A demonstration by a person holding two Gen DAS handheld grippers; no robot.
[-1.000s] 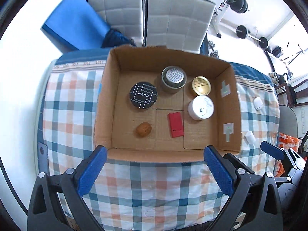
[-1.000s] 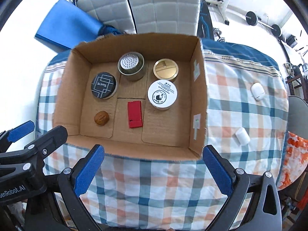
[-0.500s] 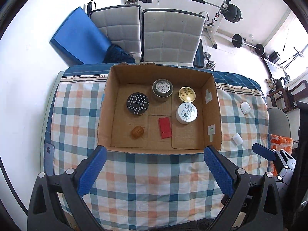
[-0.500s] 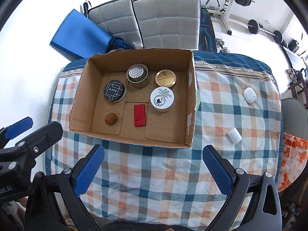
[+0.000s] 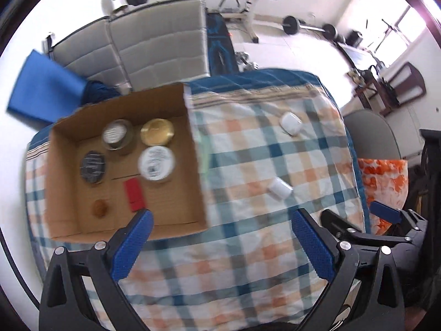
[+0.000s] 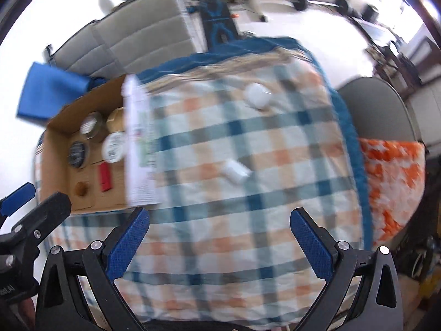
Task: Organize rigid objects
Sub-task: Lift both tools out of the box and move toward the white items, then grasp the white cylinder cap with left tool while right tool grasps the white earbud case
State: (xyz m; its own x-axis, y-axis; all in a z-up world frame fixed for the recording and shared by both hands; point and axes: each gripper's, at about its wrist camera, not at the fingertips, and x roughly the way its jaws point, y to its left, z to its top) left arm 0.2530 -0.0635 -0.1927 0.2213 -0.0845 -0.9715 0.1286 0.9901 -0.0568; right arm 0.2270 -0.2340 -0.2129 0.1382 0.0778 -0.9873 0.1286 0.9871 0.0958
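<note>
Risk here sits with the 2 white cases still outside the cardboard box (image 5: 197, 165): the near white case (image 5: 279, 189) and the far white case (image 5: 290, 123) both lie on the checked cloth (image 5: 248, 248), well apart from each other and to the right of the box. Both views are blurred, so a grab judged from them could land off-centre and, since the cases look smooth and rounded, squirt one sideways over the cloth. The cloth is wrinkled and soft; a low approach could snag it and drag everything.

The left tool (image 5: 220, 244) is spread wide and holds nothing; the right tool (image 6: 219, 238) is likewise wide apart and empty. They hang close side by side, so reaching for the same case could bring them into collision.

Inside the box sit 4 round tins, a red block (image 5: 133, 195) and a brown nut (image 5: 99, 207). Its tall right wall stands between the cases and the free floor space at the front right corner, so a carried case must clear that edge. The worktop's right edge falls away just beyond the cases.
</note>
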